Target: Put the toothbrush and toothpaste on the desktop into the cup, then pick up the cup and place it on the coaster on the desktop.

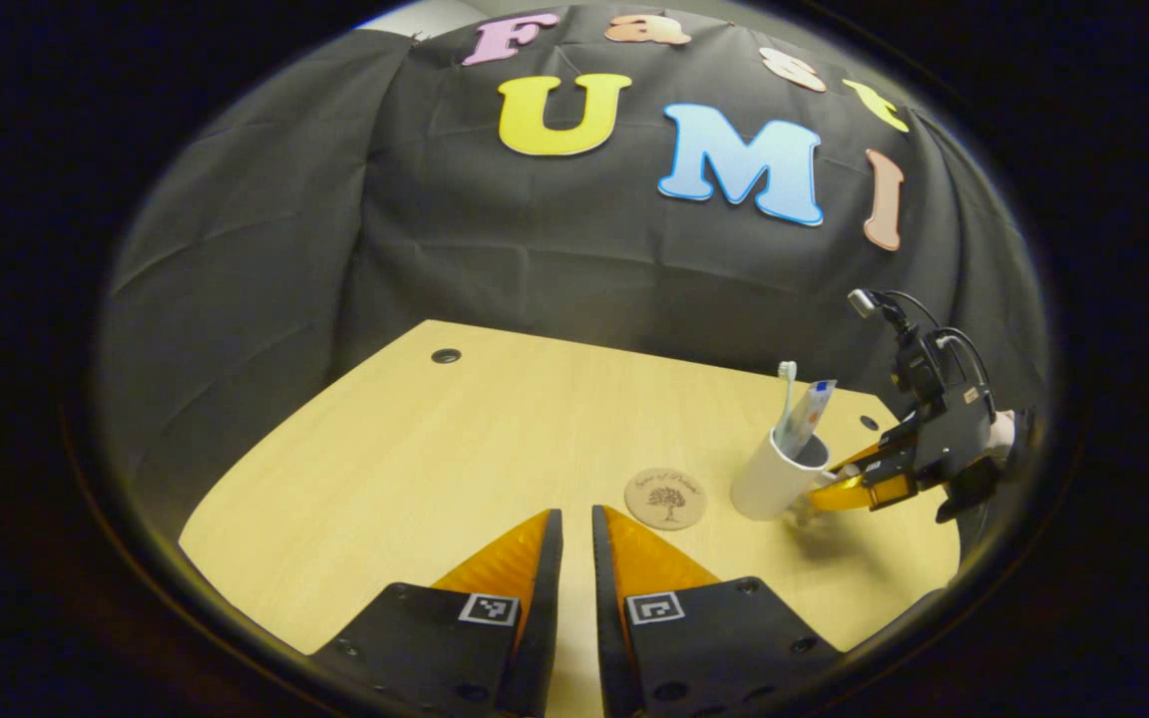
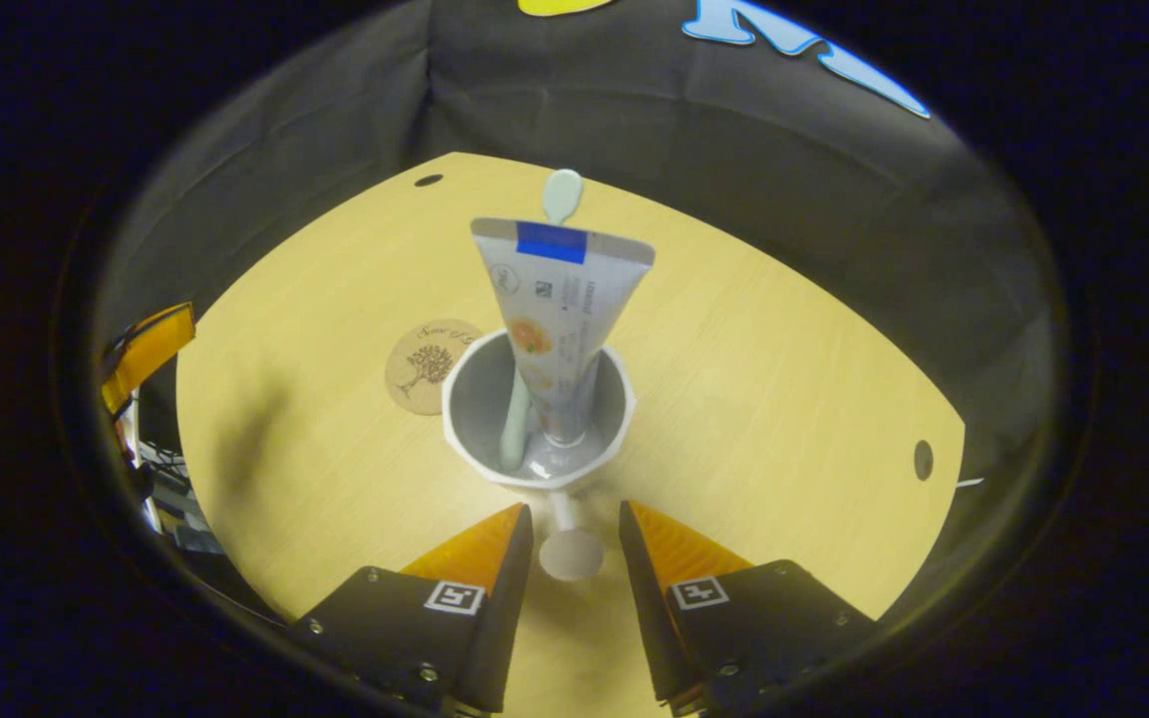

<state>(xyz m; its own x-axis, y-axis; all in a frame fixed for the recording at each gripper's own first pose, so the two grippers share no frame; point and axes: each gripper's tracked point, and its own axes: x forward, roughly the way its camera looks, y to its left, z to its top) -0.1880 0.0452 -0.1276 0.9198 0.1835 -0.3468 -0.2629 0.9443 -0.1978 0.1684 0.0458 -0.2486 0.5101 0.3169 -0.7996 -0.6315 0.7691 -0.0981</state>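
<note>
A white cup [image 2: 475,399] stands upright on the wooden desktop [image 2: 774,379]. Inside it lean a white toothpaste tube [image 2: 560,309] and a pale green toothbrush [image 2: 563,194], head up. My right gripper [image 2: 574,514] is open, its fingers on either side of the cup's small handle [image 2: 572,553] with slight gaps. A round cork coaster [image 2: 420,364] lies just left of the cup and touches nothing. In the left gripper view, the cup [image 1: 764,484], the coaster [image 1: 665,498] and the right gripper [image 1: 839,494] are far right. My left gripper [image 1: 577,519] hovers shut and empty.
The desktop [image 1: 415,469] has small round holes [image 1: 446,355] near its far corners, one of them [image 2: 924,459] at the right. Black cloth walls close the back and sides. The left gripper [image 2: 146,344] shows at the left edge of the right gripper view.
</note>
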